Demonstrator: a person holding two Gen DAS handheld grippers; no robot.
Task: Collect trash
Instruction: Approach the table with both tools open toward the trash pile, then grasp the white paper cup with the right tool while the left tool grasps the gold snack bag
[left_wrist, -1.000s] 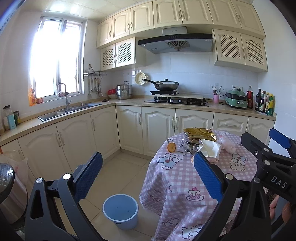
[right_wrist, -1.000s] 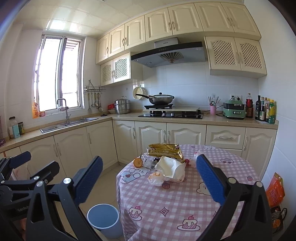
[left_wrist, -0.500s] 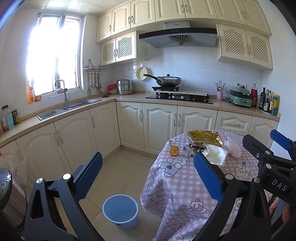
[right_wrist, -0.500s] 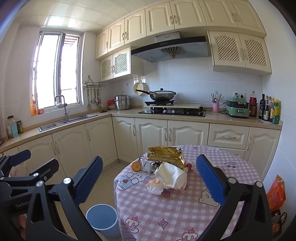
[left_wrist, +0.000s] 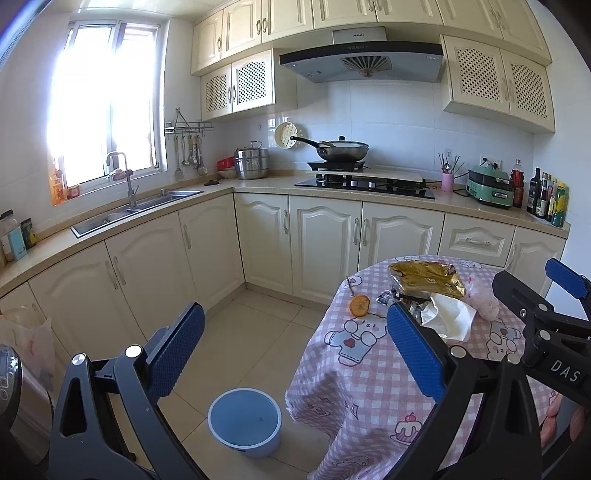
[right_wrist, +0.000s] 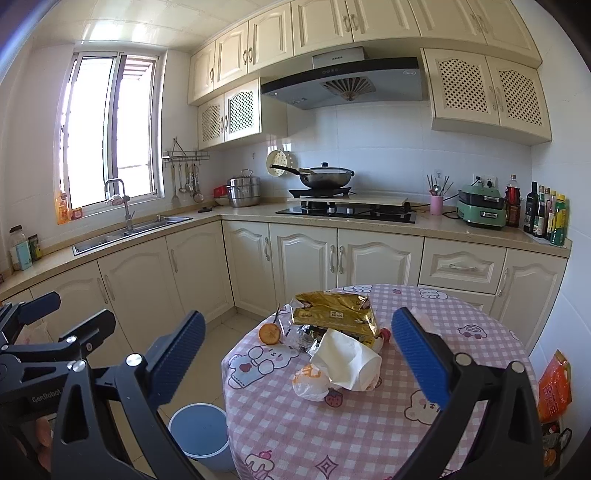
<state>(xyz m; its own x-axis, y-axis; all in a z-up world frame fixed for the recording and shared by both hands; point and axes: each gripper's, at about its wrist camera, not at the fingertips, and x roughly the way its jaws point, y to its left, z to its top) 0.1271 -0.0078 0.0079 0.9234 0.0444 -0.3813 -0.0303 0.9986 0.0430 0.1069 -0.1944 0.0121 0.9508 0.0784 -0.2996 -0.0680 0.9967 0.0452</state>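
Here both grippers hang in the air with jaws wide and empty: the left gripper (left_wrist: 293, 341) at the lower middle of its frame, the right gripper (right_wrist: 297, 349) likewise. The trash sits on the table (right_wrist: 369, 421) at lower right: a gold bag (right_wrist: 334, 314), a white wrapper (right_wrist: 349, 360), a small bag (right_wrist: 310, 382) and an orange slice (right_wrist: 269, 333). A blue bin (left_wrist: 244, 421) stands on the floor just left of the table.

Gold wrapper (right_wrist: 334, 312), crumpled white paper (right_wrist: 349, 360) and orange slice (right_wrist: 269, 333) on checked tablecloth (right_wrist: 461, 398), between wide-apart jaws.
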